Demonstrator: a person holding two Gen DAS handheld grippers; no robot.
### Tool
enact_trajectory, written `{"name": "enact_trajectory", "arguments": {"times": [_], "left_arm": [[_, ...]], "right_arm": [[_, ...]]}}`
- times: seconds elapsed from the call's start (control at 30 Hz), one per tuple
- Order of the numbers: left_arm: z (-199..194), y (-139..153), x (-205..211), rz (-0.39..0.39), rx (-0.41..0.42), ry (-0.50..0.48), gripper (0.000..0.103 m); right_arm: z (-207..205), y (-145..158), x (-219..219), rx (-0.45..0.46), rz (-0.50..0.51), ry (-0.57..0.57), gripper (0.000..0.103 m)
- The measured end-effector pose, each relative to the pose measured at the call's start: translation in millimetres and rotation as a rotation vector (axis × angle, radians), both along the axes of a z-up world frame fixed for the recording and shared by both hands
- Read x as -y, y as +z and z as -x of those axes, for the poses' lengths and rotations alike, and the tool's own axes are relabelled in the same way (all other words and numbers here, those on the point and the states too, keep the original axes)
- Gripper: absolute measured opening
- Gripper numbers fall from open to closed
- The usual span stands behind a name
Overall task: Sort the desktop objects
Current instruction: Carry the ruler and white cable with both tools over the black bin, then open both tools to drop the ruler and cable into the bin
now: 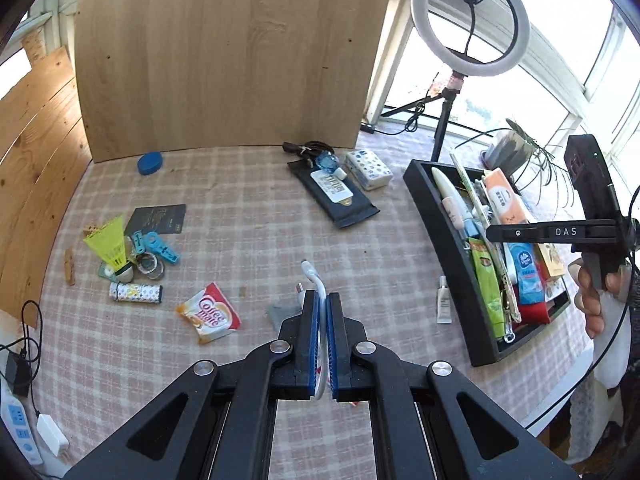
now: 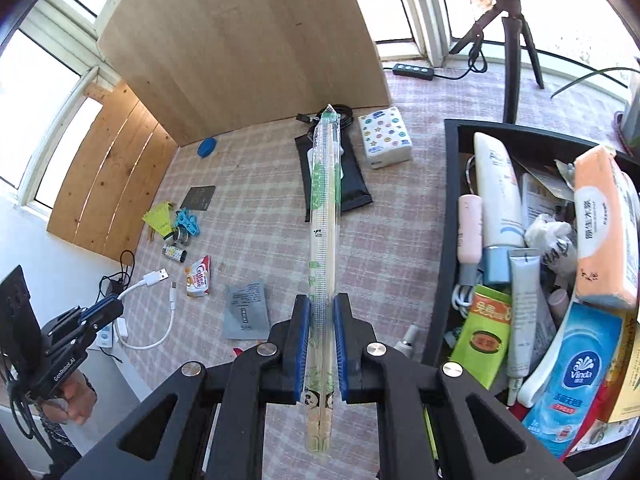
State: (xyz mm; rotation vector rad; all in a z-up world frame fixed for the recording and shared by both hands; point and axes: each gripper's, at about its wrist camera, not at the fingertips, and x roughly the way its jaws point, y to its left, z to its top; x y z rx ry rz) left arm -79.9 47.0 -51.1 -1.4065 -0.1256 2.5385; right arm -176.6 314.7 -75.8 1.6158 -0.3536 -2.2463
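Note:
My left gripper (image 1: 323, 296) is shut on a short white USB cable (image 1: 314, 276), which curls up past the blue pads. From the right wrist view it hangs at the far left (image 2: 116, 307), with the cable (image 2: 160, 320) looping off the table's left edge. My right gripper (image 2: 322, 300) is shut on a long clear packet of wooden chopsticks (image 2: 325, 200) that points away over the checked tablecloth. In the left wrist view that gripper (image 1: 491, 234) hovers over the black tray (image 1: 440, 216), with the chopsticks (image 1: 468, 188) slanting across it. The tray (image 2: 445, 200) is crammed with tubes, tissue packs and sachets.
On the cloth lie a Coffee-mate sachet (image 1: 210, 314), a yellow shuttlecock (image 1: 110, 244), blue clips (image 1: 160, 246), a black wipes pack (image 1: 334, 194), a tissue pack (image 1: 368, 169), a blue lid (image 1: 149, 163), a grey sachet (image 2: 246, 312) and a small tube (image 1: 443, 300). A wooden board (image 1: 232, 52) and a ring light (image 1: 470, 16) stand behind.

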Motion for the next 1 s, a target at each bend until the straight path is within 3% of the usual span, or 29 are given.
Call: {"name": "enact_trajectory", "arguments": {"times": [0.23, 0.43, 0.7, 1.0], "left_arm": [[33, 5, -118, -0.017, -0.011, -0.181, 0.004], [55, 7, -200, -0.049, -0.009, -0.29, 0.004], [80, 7, -276, -0.066, 0.0, -0.379, 0.004], [91, 2, -316, -0.035, 0.005, -0.448, 0.005]], "right_arm": [[-25, 9, -110, -0.007, -0.041, -0.159, 0.011], [-31, 9, -177, -0.001, -0.06, -0.259, 0.011], [-23, -1, -225, 0.015, -0.072, -0.33, 0.011], [-14, -3, -231, 0.012, -0.079, -0.321, 0.012]]}}
